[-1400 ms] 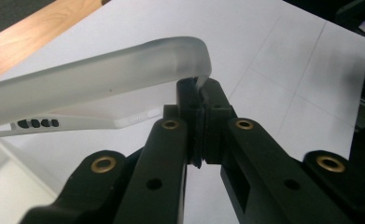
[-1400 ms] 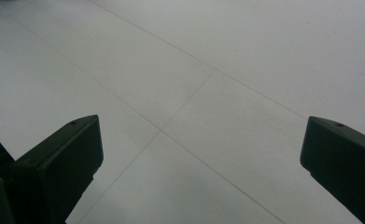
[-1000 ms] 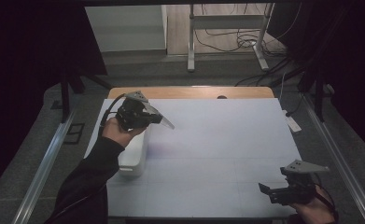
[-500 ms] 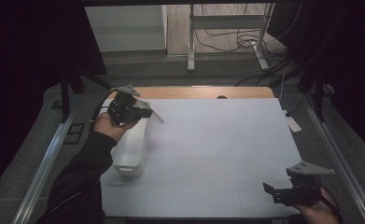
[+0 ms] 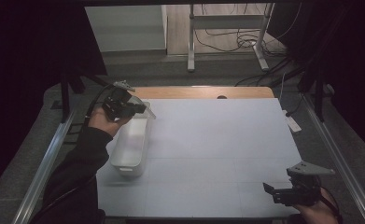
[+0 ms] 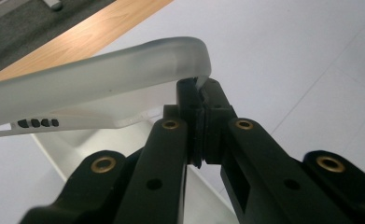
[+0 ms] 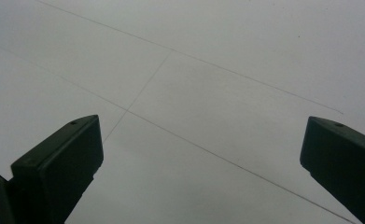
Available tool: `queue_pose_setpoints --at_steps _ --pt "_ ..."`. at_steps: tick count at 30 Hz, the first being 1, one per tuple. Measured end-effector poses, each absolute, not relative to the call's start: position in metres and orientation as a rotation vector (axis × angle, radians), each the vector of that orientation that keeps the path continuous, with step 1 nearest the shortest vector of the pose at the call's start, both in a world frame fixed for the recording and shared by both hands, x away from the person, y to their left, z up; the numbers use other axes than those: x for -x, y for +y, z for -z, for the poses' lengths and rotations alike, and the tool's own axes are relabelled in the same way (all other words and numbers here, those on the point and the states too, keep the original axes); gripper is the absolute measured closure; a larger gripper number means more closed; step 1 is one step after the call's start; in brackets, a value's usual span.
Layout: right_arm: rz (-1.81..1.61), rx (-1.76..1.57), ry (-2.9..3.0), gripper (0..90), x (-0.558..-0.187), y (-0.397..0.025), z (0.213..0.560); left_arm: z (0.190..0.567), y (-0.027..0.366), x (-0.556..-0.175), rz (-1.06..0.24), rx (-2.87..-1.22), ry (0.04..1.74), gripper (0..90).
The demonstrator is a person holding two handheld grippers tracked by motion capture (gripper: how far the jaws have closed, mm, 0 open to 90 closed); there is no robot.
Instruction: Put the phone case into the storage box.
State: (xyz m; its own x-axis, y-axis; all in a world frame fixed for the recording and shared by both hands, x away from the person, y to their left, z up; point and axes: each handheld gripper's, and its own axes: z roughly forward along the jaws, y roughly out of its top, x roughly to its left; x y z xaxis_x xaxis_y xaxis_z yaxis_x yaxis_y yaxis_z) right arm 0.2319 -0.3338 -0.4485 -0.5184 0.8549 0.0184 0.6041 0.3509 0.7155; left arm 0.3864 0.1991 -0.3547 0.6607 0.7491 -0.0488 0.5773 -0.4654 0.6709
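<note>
Left gripper (image 5: pixel 140 108) fingers pinch the lid (image 6: pixel 101 84) corner, raised above the bin's (image 5: pixel 129 149) far end; right gripper (image 5: pixel 270 190) wide, well apart.

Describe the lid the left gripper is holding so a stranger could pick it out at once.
Start at the white table and go to its far left corner, where a translucent plastic box lies lengthwise. The lid hangs tilted over that box's far end, pinched at its rim in the shut jaws of the left gripper. It is thin, frosted and round-cornered, the one item lifted off the table.
</note>
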Motion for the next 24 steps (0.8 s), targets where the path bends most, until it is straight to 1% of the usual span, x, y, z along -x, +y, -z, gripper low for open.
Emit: queue_pose_setpoints --at_steps 15,24 --pt "-0.951 -1.274 2.287 0.0 -0.233 -0.332 0.449 0.361 0.206 -0.405 -0.383 -2.222 1.126 88.5" --pt "-0.950 -1.272 2.290 0.0 -0.233 -0.332 0.449 0.370 0.208 -0.414 -0.383 -2.238 1.173 88.5"
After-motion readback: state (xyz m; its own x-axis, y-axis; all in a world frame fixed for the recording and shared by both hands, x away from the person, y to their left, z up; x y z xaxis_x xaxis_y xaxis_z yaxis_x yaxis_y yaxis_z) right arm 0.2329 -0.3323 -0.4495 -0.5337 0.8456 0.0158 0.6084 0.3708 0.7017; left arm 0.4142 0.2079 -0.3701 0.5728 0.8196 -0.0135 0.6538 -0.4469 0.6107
